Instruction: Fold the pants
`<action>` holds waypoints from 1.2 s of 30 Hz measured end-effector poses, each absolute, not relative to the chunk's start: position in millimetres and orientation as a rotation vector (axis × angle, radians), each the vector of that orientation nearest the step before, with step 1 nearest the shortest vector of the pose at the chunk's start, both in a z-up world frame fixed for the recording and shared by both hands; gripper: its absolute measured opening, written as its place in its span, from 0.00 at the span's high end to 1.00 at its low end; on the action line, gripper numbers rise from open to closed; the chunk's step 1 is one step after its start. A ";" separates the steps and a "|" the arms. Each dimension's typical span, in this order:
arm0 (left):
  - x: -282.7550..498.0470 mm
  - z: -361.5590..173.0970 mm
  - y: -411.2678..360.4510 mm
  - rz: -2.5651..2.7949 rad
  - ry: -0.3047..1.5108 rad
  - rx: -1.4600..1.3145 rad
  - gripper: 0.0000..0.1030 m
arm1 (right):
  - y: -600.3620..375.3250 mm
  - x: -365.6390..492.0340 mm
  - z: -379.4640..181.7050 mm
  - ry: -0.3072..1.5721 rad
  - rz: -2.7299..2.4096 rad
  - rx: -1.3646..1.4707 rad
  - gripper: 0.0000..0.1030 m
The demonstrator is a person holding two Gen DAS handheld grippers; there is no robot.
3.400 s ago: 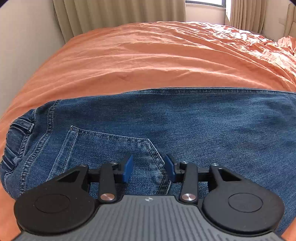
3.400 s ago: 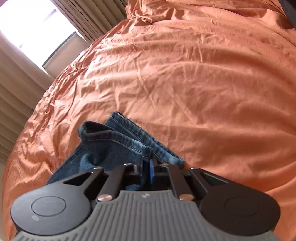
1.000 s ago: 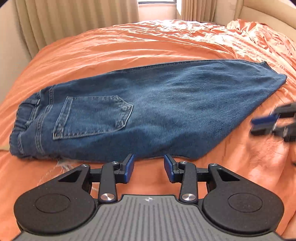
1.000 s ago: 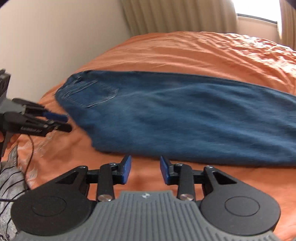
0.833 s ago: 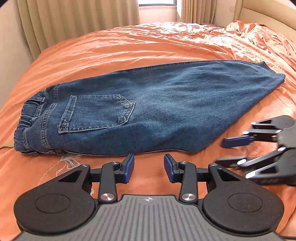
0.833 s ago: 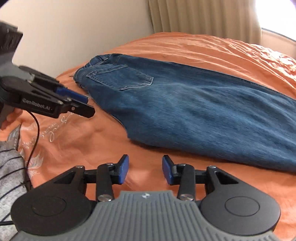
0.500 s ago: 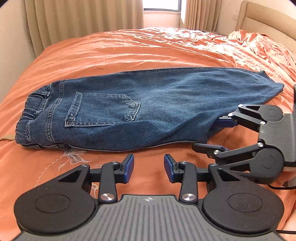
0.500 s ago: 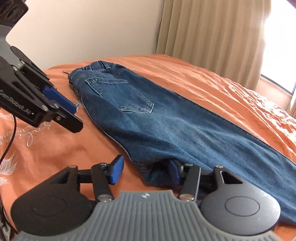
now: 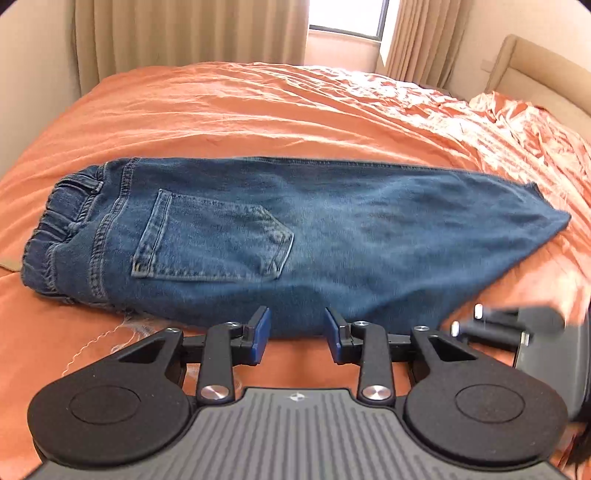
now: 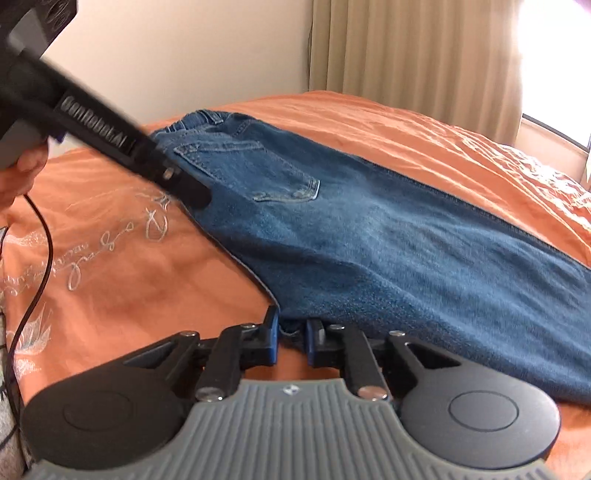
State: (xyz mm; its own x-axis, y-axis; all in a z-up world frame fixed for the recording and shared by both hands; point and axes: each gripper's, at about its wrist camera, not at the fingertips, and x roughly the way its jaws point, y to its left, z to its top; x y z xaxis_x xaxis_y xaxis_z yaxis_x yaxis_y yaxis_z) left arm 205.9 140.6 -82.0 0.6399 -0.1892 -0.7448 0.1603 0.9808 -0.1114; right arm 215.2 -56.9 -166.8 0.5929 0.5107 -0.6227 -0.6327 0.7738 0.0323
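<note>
Now we see a big bed (image 9: 258, 110) with an orange cover, and the blue pants (image 9: 332, 229) lie flat across the middle of it. Their waistband (image 9: 55, 218) is at 9 o'clock in the left wrist view, and the leg ends reach toward 3 o'clock. One back pocket (image 9: 210, 243) faces up. Beige curtains (image 9: 192, 33) hang at 12 o'clock behind the bed.

Our right gripper (image 10: 291, 341) has just been closing, and its fingers pinch the near edge of the pants. Our left gripper (image 9: 295, 334) has fingers that have just closed a little but are apart, right at the near edge of the pants, and nothing is pinched. A hand (image 10: 20, 177) holds it at 9 o'clock in the right wrist view.
</note>
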 end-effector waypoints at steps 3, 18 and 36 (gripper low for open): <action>227.4 -82.7 137.0 -0.198 0.853 -0.051 0.64 | -61.5 213.8 -177.2 0.687 0.648 -0.149 0.94; 323.1 -143.9 130.6 0.017 1.000 0.185 0.94 | -72.5 231.5 -183.6 0.798 0.642 -0.017 1.00; 293.6 -56.4 -11.0 -0.256 0.876 0.204 0.89 | -391.9 241.0 -124.9 0.766 0.219 0.525 0.66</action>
